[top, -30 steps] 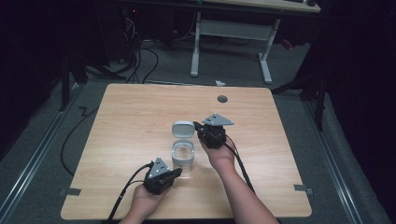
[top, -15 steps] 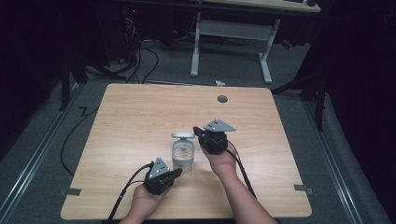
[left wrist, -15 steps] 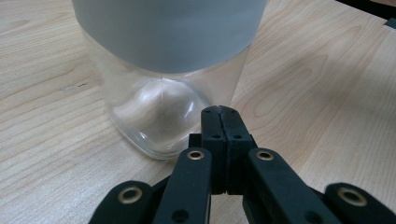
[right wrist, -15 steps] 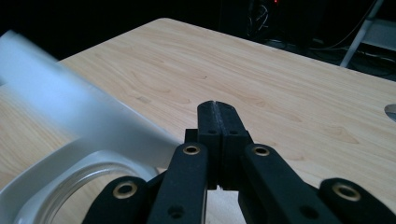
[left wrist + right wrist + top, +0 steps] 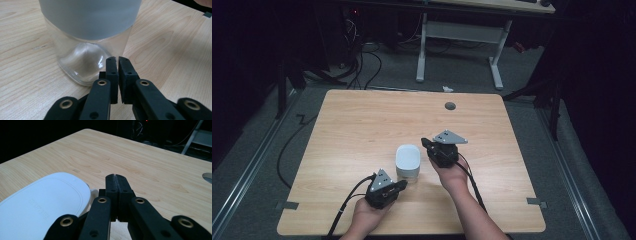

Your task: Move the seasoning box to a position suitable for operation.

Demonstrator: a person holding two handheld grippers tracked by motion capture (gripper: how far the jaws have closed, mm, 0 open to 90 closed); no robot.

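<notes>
Glass container [image 5: 407,172] with its white lid [image 5: 408,158] on stands near the middle of the counter's [image 5: 362,125] front half, between the two grippers, and neither pair of jaws holds anything. Left gripper [image 5: 398,185] has its jaws drawn almost together, a thin slit between them, tips just beside the clear base of the container [image 5: 82,62] below its lid [image 5: 90,17]. Right gripper [image 5: 426,142] has its jaws pressed fully together, just beside the lid's [image 5: 40,205] rim and level with its top, with bare wooden counter [image 5: 155,170] beyond.
</notes>
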